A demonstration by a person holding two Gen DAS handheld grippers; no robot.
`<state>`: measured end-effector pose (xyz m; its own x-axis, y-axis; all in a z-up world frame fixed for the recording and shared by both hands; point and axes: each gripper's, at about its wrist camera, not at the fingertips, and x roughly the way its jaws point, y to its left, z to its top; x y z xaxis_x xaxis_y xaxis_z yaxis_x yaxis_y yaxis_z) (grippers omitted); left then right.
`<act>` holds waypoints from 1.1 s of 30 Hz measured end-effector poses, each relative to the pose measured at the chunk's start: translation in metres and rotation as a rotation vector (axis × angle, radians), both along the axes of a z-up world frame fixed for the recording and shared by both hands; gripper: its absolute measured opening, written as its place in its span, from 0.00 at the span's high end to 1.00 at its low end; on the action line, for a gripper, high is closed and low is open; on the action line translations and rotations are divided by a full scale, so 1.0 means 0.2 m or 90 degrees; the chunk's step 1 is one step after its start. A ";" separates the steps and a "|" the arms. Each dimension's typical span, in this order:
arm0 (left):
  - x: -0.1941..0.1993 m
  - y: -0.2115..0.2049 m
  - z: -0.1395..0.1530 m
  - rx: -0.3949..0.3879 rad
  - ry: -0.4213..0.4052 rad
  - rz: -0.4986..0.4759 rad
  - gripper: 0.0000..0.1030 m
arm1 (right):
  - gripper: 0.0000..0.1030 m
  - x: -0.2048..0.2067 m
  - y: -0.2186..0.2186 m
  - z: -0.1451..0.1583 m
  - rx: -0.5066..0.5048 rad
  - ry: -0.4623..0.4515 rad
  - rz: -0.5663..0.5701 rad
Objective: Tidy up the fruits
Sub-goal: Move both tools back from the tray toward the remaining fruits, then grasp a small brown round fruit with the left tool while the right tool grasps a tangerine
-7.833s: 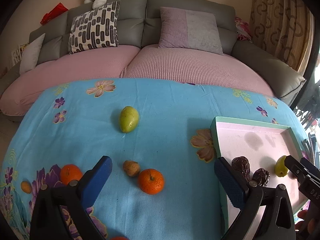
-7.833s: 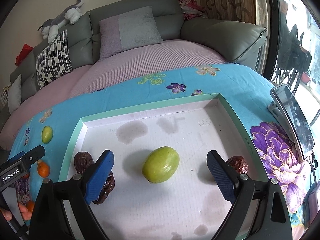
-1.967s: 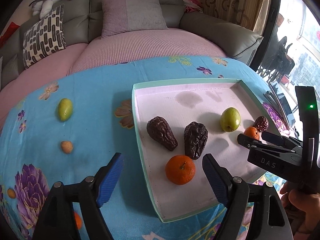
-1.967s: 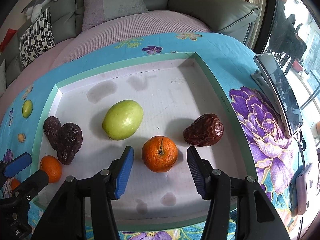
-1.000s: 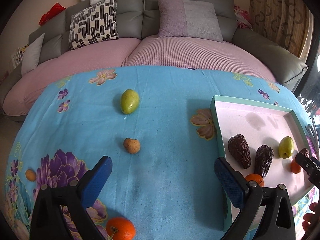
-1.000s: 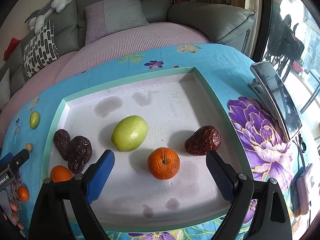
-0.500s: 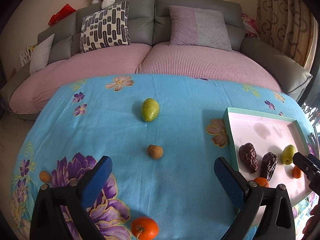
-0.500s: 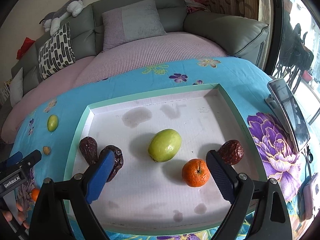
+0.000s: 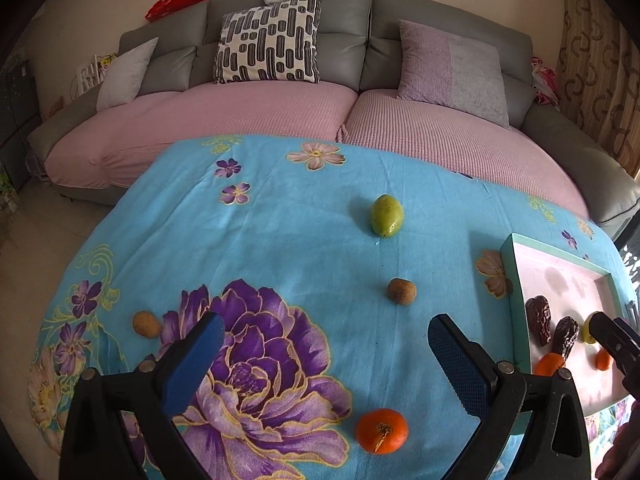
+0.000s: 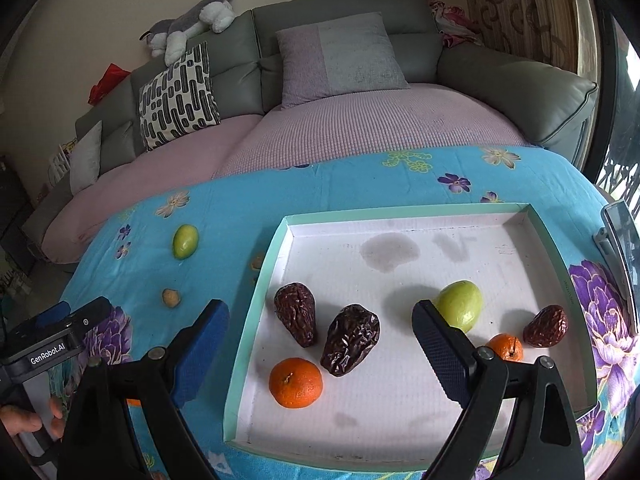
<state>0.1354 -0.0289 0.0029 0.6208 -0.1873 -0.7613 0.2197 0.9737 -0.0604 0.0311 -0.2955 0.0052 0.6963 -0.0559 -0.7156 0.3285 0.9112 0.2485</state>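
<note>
Left tongs (image 9: 320,336) hanging apart over tabletop tangerine (image 9: 382,431); right tongs (image 10: 320,320) gaping empty above tray (image 10: 256,300) dates (image 10: 350,340).

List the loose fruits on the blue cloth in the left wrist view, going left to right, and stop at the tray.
Small brown fruit → orange → green fruit → second small brown fruit → tray.

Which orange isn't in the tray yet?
The orange on the blue cloth, just ahead of the open left gripper; the other two sit inside the tray.
</note>
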 end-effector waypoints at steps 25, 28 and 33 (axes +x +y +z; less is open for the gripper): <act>0.04 0.57 0.10 -0.046 0.009 0.131 0.07 | 0.10 0.07 0.38 0.13 0.014 -0.012 0.101; 0.06 0.60 0.10 -0.050 0.013 0.137 0.11 | 0.11 0.08 0.43 0.15 0.011 -0.013 0.121; 0.11 0.63 0.05 -0.055 0.026 0.145 0.15 | 0.17 0.10 0.52 0.14 0.016 -0.011 0.158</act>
<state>0.1573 0.0980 0.0139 0.6234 -0.1113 -0.7739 -0.0088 0.9887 -0.1494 0.0516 -0.1911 0.0336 0.6985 0.1364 -0.7025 0.0907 0.9569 0.2760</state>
